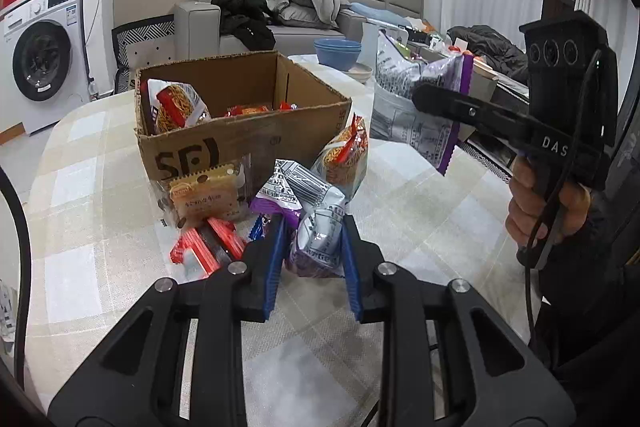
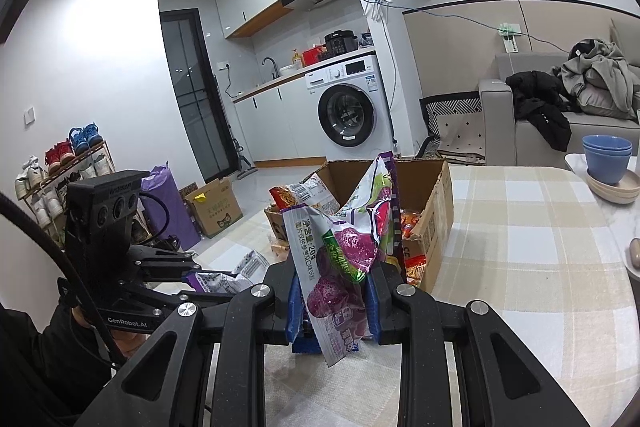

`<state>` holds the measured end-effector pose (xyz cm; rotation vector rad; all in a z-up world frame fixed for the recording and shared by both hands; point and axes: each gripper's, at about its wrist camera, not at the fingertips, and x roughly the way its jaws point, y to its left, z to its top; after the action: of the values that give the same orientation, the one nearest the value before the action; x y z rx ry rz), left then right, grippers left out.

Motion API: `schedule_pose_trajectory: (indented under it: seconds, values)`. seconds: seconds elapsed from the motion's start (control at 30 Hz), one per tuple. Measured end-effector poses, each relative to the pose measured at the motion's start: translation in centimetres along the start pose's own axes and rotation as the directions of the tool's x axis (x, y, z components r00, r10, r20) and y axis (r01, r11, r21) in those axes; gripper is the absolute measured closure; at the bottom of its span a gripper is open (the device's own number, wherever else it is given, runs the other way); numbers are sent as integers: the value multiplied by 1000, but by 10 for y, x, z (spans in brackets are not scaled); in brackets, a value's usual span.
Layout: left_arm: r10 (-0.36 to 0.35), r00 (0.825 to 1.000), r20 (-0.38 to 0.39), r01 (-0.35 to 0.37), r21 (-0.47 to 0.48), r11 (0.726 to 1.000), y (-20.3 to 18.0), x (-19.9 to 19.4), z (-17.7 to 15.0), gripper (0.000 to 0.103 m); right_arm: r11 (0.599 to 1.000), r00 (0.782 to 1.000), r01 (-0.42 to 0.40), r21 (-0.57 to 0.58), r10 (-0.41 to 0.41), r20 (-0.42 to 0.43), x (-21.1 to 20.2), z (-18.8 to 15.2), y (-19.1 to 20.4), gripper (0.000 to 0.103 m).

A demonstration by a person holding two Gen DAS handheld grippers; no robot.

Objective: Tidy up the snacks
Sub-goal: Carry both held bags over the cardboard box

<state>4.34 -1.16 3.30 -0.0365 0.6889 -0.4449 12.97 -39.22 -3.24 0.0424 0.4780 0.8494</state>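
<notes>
An open cardboard box [image 1: 240, 131] stands on the checked table and holds red and orange noodle snack bags [image 1: 176, 107]. Loose snacks lie in front of it: a biscuit pack [image 1: 204, 193], a red pack [image 1: 208, 245], a noodle bag [image 1: 344, 155]. My left gripper [image 1: 310, 259] is shut on a purple and silver bag [image 1: 318, 239] that rests on the table. My right gripper [image 2: 334, 303] is shut on another purple snack bag [image 2: 344, 259] and holds it in the air right of the box; it also shows in the left wrist view [image 1: 416, 107].
Stacked blue bowls [image 1: 338, 53] and a plate stand at the table's far side. A sofa with piled clothes [image 1: 296, 3] is behind. A washing machine [image 1: 40, 55] is at the left. The table edge curves at the left.
</notes>
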Motion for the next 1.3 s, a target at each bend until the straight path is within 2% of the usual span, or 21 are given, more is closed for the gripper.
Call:
schedule_pose_trajectory:
  seconds: [0.23,0.5,1.3]
  values:
    - [7,997,71,-5,-28,1000,3,-25,7,79,1000,1000,-6,0,6,19,-5,2,2,78]
    - [50,990,134,-40,-77,996,18,-44,22,79,1000,999,-21,3,21,28,-2,5,4,78]
    - [155,973,169,-132,-141,981,43,-37,82,79,999,1000,-17,30,16,17,27,28,-3,78]
